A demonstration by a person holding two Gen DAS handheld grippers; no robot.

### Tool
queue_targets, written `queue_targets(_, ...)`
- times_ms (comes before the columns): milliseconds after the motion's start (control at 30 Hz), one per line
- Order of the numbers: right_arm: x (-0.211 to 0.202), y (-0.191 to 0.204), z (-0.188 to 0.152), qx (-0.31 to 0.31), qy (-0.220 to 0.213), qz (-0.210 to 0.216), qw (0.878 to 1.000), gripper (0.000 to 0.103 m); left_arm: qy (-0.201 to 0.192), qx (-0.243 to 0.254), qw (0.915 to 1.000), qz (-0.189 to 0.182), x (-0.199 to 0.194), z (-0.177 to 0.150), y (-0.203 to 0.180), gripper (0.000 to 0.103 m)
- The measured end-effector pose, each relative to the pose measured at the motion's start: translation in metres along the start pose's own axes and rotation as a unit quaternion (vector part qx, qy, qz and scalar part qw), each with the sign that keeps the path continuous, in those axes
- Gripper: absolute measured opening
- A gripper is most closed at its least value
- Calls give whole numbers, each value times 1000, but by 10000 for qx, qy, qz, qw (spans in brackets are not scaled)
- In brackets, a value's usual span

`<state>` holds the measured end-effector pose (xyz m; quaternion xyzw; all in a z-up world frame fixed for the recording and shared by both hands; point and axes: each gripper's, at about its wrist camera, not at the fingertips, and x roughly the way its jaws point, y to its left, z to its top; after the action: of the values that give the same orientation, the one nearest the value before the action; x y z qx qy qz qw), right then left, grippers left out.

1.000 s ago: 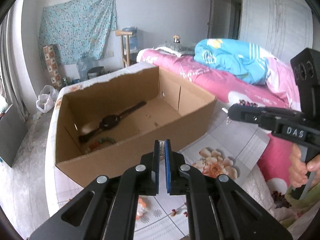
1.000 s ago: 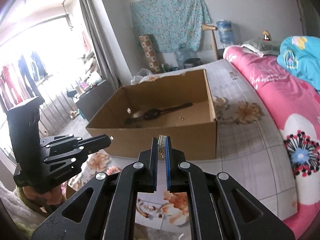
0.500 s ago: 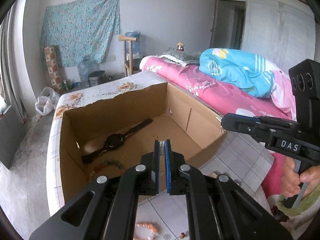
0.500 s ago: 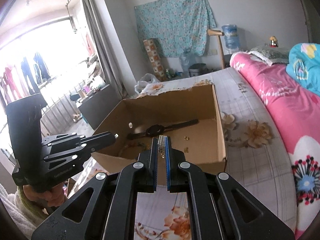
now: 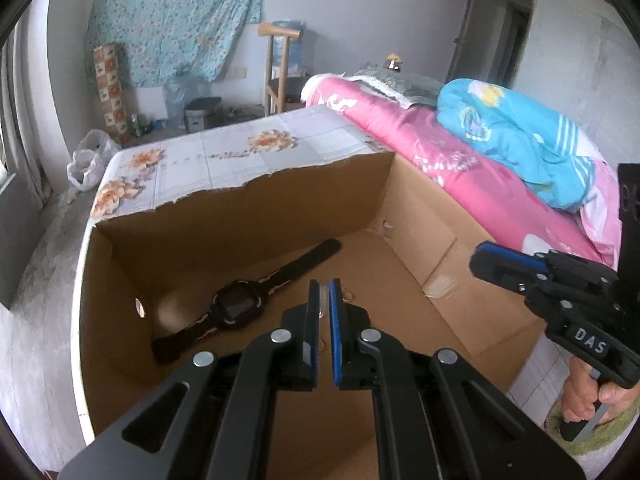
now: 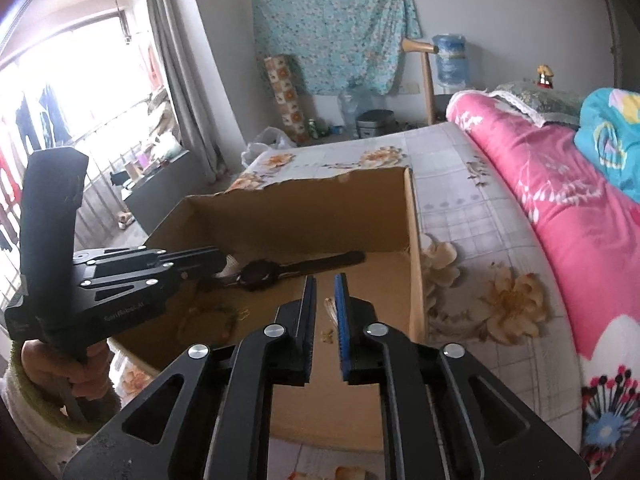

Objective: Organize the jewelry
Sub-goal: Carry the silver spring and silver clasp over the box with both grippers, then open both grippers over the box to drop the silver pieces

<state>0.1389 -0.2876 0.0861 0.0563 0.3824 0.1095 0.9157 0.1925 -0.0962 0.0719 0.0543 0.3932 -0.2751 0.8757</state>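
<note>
Left wrist view: the left gripper (image 5: 324, 308) hangs over the open brown cardboard box (image 5: 240, 216), jaws nearly closed on a thin silvery piece I cannot identify. A black strap wristwatch (image 5: 240, 306) lies on the box floor. Right wrist view: the right gripper (image 6: 325, 308) has jaws parted, holding nothing, above small pale jewelry bits (image 6: 329, 334).

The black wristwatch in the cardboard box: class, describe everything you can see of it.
The black wristwatch has a rounded dark case with a dark face and pale trim at the edges where the strap joins. Its long black strap lies unbuckled and stretched out flat. It rests on the floor of the open cardboard box, near the far wall and running diagonally along it. Neither gripper touches it; in the right wrist view the left gripper's fingers hide one strap end.
</note>
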Motion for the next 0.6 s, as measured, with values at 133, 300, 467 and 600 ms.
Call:
queue_targets(133,-11,-10,-1,185,-148,41,9997,13,-94,-129,9999,-44,-1,0,7,5)
queue_targets(300,-29,-20,-6,415,-249,23,9988,15,-187,-205,9996,42,-10,-2,12,5)
queue_targets(467,-49,-26,-13,593,-369,-10,9976,21,-297,-226,9993,70,-26,-6,10,5)
queue_targets(600,-63,-27,-20,718,-384,22,9967,29,-428,-229,9988,22,-44,-13,6,13)
